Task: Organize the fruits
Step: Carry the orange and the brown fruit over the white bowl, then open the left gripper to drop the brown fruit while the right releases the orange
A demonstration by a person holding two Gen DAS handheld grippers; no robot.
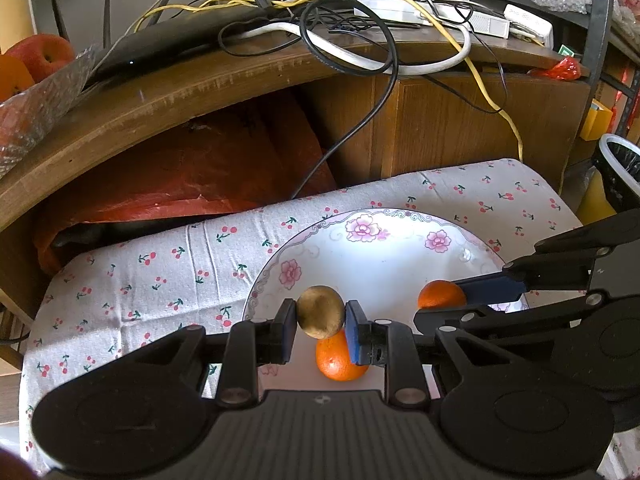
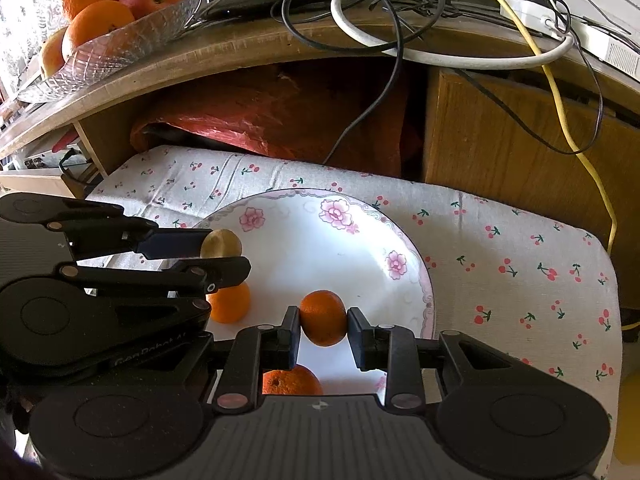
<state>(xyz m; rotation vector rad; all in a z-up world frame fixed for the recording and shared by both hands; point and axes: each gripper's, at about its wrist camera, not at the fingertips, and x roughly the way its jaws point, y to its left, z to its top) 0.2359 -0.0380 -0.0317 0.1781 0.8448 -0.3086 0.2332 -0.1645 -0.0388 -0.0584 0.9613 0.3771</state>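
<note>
Left gripper (image 1: 321, 317) pinches a kiwi (image 1: 320, 311), right gripper (image 2: 323, 325) an orange (image 2: 322, 322), over the plate (image 2: 352, 256); far rim bare

brown kiwi (image 1: 320, 317) held above plate (image 1: 384, 252) | small orange (image 2: 322, 323) held | 2 oranges (image 1: 338, 358) on plate (loose)

Plate (image 2: 412, 256) far half bare; desk edge (image 2: 248, 60), hanging cables (image 2: 394, 80) overhang behind; grippers crowd near side.

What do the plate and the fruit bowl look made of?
Plate: looks like glazed ceramic or porcelain, glossy white with printed pink flowers and a bright window glare; melamine cannot be ruled out. Bowl: clear cut glass or moulded plastic, going by the faceted see-through wall; I cannot tell which.
</note>
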